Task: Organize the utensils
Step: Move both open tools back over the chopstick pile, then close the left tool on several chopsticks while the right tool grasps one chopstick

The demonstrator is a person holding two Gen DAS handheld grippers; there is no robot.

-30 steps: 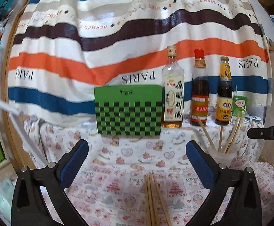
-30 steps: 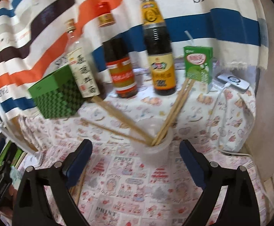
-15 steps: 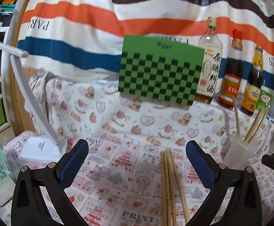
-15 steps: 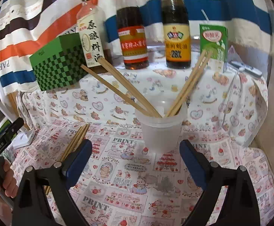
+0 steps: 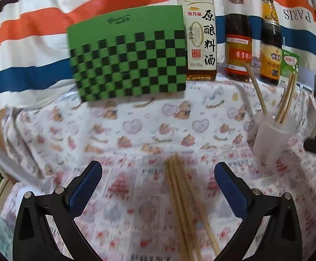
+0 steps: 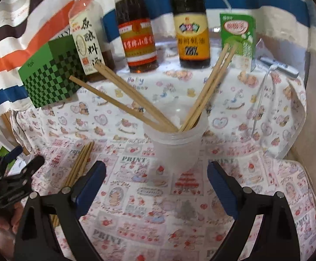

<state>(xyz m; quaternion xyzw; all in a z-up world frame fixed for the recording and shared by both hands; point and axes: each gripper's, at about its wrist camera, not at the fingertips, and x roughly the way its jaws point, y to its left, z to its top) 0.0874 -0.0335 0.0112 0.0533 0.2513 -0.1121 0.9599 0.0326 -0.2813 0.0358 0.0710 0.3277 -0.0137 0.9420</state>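
Several loose wooden chopsticks [image 5: 184, 204] lie in a bundle on the patterned tablecloth, between the jaws of my open, empty left gripper [image 5: 158, 184]. They also show at the left in the right wrist view [image 6: 79, 165]. A translucent plastic cup [image 6: 176, 148] holds several chopsticks [image 6: 136, 104] leaning left and right. It stands just ahead of my open, empty right gripper [image 6: 155, 180]. The cup also shows at the right in the left wrist view [image 5: 273, 134].
At the back stand a green checkered box [image 5: 127, 58], three sauce bottles [image 5: 237, 32] and a green drink carton [image 6: 238, 34]. A white cable and device [image 6: 277, 67] lie at the right. The left gripper shows at the left edge of the right wrist view [image 6: 10, 184].
The left gripper has tilted down and moved in over the loose chopsticks. The right gripper has moved closer to the cup.
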